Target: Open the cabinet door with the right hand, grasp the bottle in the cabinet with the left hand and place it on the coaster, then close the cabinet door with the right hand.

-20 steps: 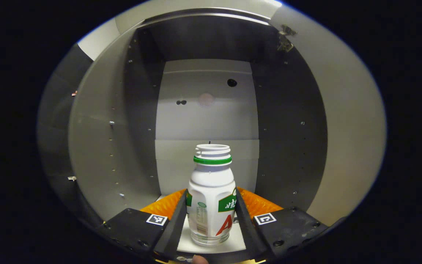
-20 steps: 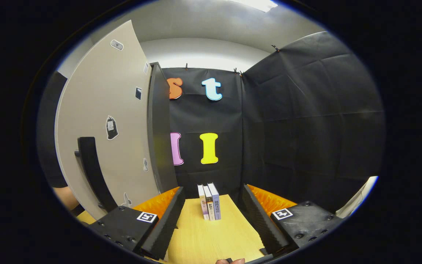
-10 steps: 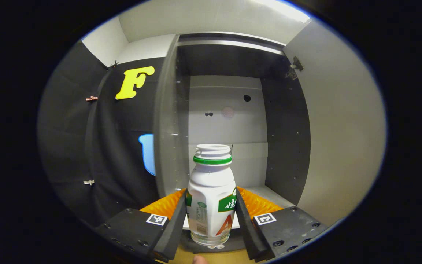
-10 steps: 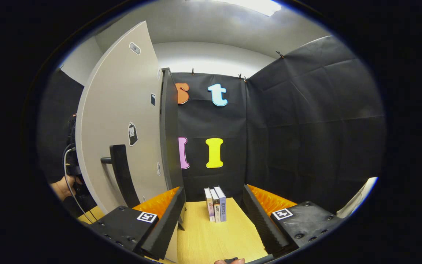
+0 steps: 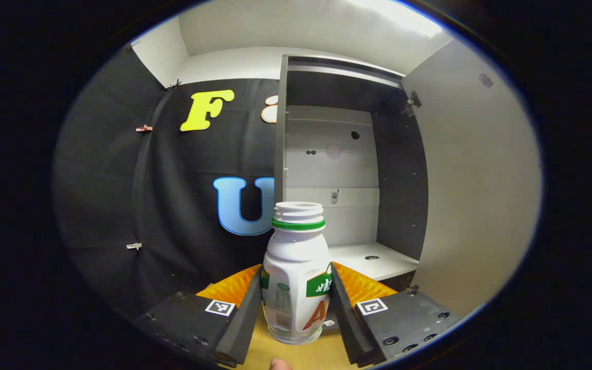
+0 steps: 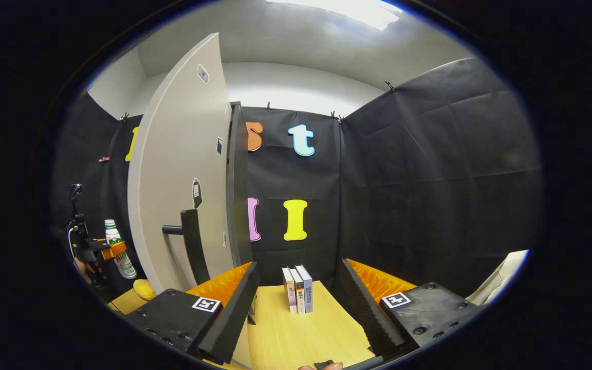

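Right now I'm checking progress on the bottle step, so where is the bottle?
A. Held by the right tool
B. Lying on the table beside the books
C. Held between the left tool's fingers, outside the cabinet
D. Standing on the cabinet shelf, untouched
C: in the left gripper view the bottle sits clamped between both fingers of the left tool, with the open cabinet behind it and its shelf bare.
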